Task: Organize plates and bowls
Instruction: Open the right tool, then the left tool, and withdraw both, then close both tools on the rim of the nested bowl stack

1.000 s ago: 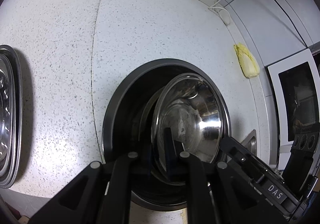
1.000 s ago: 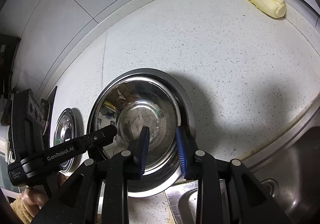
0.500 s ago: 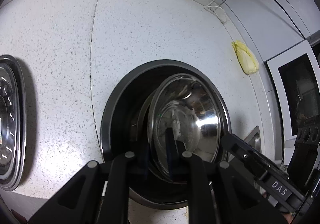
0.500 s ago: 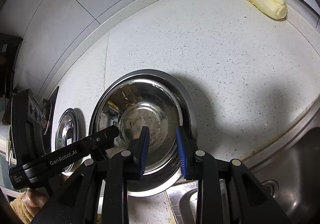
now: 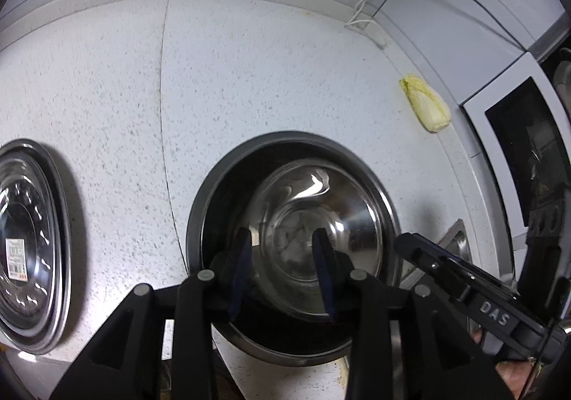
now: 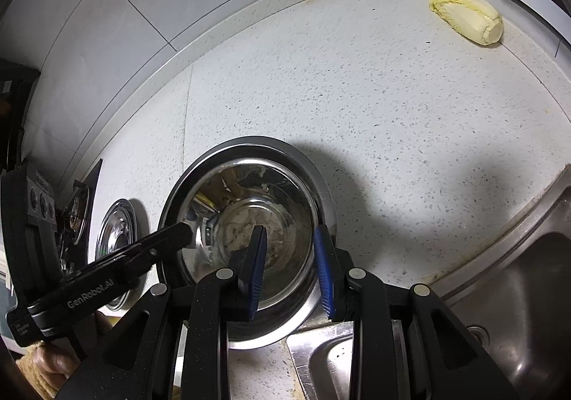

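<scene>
Left wrist view: left gripper [image 5: 282,268] open over a small bowl [image 5: 314,243] nested in a big bowl [image 5: 214,207] on the counter [image 5: 249,78]. Right gripper [image 6: 291,269] open too. Nesting looks finished; next, probably fetch the plate [image 5: 32,235].

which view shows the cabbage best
The right wrist view: the napa cabbage lies whole and unobstructed at upper right on the speckled countertop, its cut stem end facing the camera. The left wrist view also shows it whole near the backsplash, but smaller, more distorted, and without the stem face.
</scene>
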Demonstrator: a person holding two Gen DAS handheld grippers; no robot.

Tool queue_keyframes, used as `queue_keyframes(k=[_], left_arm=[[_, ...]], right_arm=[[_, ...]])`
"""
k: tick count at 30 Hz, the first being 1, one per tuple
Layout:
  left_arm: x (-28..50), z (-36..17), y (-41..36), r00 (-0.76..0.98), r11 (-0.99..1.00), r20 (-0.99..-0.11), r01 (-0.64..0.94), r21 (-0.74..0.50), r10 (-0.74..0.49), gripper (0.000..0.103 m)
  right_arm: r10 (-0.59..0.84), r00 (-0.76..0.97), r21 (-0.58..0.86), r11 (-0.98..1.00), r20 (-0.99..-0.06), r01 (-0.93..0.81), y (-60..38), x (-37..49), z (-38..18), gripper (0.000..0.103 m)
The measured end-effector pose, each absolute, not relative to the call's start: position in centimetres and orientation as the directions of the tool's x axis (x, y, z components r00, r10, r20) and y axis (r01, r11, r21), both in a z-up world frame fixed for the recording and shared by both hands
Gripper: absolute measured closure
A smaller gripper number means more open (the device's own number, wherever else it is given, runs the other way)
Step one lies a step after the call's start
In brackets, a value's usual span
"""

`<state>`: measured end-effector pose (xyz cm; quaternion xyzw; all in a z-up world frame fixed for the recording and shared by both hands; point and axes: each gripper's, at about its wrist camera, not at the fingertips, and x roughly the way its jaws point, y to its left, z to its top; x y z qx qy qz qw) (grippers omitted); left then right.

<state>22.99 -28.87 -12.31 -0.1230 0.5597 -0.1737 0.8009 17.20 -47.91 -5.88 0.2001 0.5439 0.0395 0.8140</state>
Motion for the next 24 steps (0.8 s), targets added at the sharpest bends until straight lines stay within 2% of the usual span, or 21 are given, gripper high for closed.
queue_keyframes(k=[5,10,12,18,21,23,24], left_arm=[[22.5,-9.9,-27.6,0.371,0.907,-0.828,0.175,-0.382,-0.42,0.069],[23.0,-7.9,-24.0,0.418,0.898,-0.798,0.131,-0.42,-0.434,0.069],[23.4,-8.1,-22.7,0.414,0.896,-0.8,0.109,-0.43,-0.434,0.069],[24.1,-10.8,-20.1,0.366,0.894,-0.83,0.01,-0.448,-0.42,0.069],[23.9,-11.6,-20.2,0.353,0.899,-0.839,0.014,-0.438,-0.415,0.069],[23.7,-11.9,-20.7,0.347,0.903,-0.842,0.039,-0.428,-0.413,0.055],[23.7,-11.9,-21.0,0.349,0.904,-0.841,0.044,-0.425,-0.413,0.054]], right_arm=[[0.272,0.416,0.365,0.917,-0.868,0.162,-48.5,16.9,-5.5,0.079],[0.248,0.43,0.348,0.922,-0.868,0.171,-49.3,16.5,-5.0,0.077],[0.238,0.433,0.343,0.921,-0.869,0.183,-49.8,16.4,-4.9,0.074],[0.224,0.435,0.34,0.917,-0.872,0.21,-50.8,16.0,-5.0,0.074],[0.215,0.433,0.337,0.914,-0.875,0.228,-51.4,15.9,-5.3,0.069],[0.213,0.427,0.336,0.912,-0.879,0.237,-51.8,15.9,-5.6,0.067],[0.218,0.422,0.339,0.911,-0.88,0.237,-52.0,15.9,-5.9,0.067]])
